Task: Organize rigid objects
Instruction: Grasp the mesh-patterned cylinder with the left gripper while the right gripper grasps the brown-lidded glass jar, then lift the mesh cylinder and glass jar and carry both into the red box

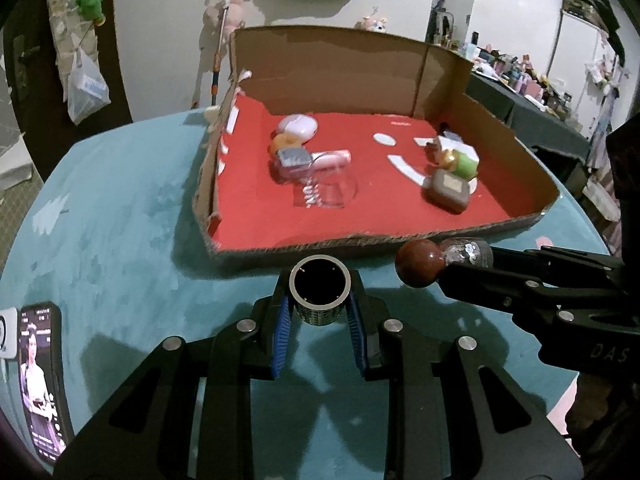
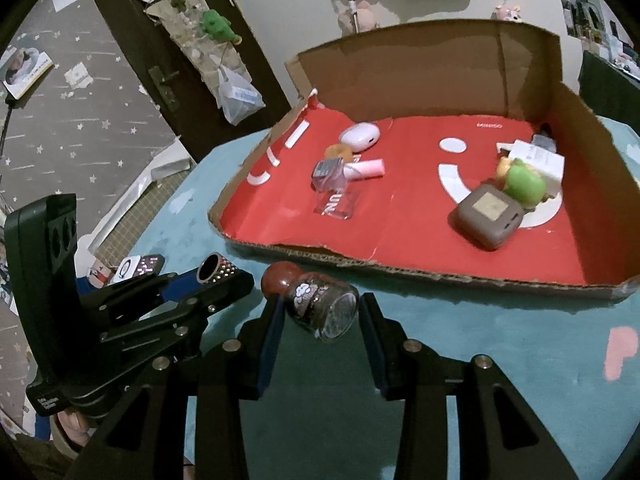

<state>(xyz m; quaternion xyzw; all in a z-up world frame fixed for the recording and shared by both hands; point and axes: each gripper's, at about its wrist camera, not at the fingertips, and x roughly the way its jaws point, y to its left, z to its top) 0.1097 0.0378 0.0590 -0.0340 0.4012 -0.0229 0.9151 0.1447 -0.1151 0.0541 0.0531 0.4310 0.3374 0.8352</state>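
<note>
blue-padded left claw (image 1: 320, 312) grips a metal tube (image 1: 320, 294); right claw (image 2: 320, 312) clamps a round-stoppered glass bottle (image 2: 320, 308)

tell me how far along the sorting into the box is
Done: the cardboard box already holds two clusters, a clear bottle with small cosmetics on one side, a brown case and green figure on the other. In hand: the left tongs grip a metal tube, and the right tongs grip a round-capped glass bottle, both short of the box's near wall. Left: placing both inside.
</note>
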